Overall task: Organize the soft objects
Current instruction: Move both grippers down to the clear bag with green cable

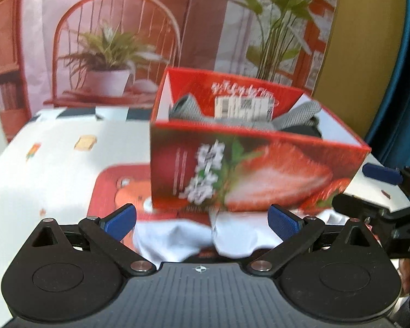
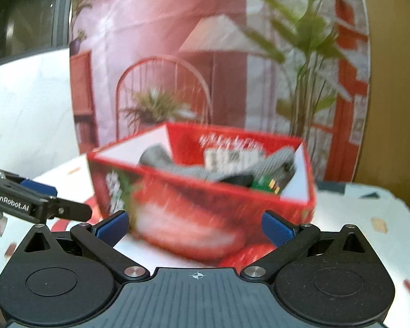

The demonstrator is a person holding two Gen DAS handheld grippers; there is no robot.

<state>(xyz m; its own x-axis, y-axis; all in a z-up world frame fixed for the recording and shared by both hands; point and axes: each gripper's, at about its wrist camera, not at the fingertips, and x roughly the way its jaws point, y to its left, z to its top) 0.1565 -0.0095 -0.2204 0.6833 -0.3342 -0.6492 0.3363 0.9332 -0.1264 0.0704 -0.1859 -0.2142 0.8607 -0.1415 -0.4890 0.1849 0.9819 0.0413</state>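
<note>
The white cloth (image 1: 205, 235) lies crumpled on the desk (image 1: 54, 164), right in front of your left gripper (image 1: 202, 221) and between its two blue pads, but the pads do not touch it. Just past the cloth stands one red strawberry box (image 1: 259, 175), open at the top.

Inside the box you can see grey soft things (image 1: 186, 106), at least two lumps, plus something dark and something green (image 2: 262, 183). The picture is too blurry to count them for sure.

Your left gripper is wide apart and holds nothing. Your right gripper (image 2: 196, 227) is also wide apart and empty, and the box sits just ahead of it. Each gripper shows at the edge of the other's view, so they are side by side.

It looks like you are about to pick up the next soft thing. The white cloth is the only one still outside the box. For the next move, bring the left gripper down over the cloth, squeeze a thick fold, then lift it over the box wall. Take care not to bump the box.
</note>
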